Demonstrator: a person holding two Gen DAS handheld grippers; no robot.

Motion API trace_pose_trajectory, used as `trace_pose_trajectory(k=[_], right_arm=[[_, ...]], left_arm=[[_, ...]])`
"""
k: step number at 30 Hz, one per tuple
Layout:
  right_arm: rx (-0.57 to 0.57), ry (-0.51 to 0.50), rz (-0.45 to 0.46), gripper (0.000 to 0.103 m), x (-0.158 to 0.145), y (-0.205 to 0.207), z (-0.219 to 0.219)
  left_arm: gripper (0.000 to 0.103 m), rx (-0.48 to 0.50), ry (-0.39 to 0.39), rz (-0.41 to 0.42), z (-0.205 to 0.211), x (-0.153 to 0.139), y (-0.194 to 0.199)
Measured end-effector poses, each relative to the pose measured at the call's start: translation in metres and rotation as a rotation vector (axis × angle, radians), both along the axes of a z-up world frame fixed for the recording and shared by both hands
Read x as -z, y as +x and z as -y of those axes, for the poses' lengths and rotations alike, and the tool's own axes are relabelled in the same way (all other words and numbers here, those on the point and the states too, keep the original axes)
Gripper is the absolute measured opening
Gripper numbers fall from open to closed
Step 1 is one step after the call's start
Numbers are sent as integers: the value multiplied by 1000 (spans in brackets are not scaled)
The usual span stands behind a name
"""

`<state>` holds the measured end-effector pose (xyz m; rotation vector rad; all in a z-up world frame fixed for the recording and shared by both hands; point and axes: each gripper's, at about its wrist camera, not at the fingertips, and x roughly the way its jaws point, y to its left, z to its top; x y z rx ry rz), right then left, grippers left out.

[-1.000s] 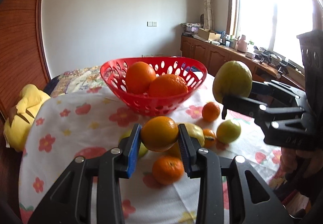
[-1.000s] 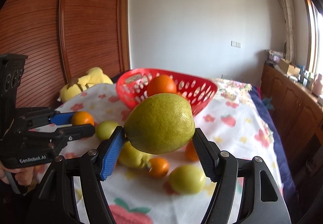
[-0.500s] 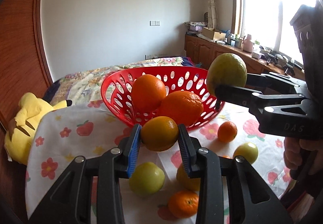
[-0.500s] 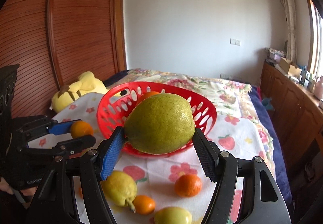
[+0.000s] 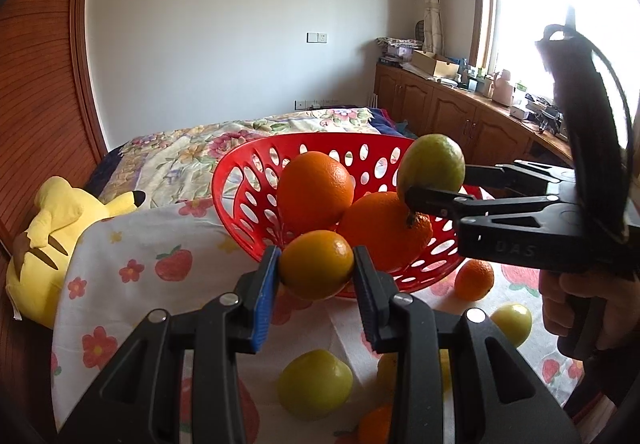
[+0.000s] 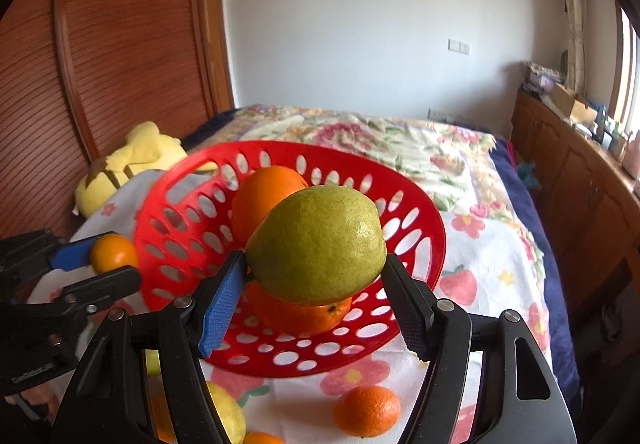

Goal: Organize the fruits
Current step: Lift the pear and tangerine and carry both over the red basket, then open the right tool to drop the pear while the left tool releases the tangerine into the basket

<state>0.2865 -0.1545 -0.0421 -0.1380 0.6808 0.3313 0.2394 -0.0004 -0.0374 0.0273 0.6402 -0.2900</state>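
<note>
Your left claw (image 5: 316, 271) is clenched on a small orange (image 5: 316, 264), just at the near rim of the red basket (image 5: 256, 172). Your right claw (image 6: 316, 296) grasps a big green-yellow fruit (image 6: 318, 244) above the basket, which holds two large oranges (image 5: 316, 188). At 5 o'clock from the basket, loose fruits (image 5: 314, 384) lie on the flowered cloth (image 5: 120, 244).

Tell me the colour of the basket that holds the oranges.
Red, pierced with oval holes; the basket shows best in the right wrist view.
</note>
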Motion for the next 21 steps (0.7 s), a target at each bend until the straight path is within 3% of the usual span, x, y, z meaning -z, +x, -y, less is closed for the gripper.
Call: trace_pose_trajectory(k=[13,21], right_arm=[[-4,19,-4,71,-2,11,3],[-2,57,32,75,-17,7,15]], left_arm=[[34,11,21,-9,7,2,12],[34,20,30,-29,15,10,16]])
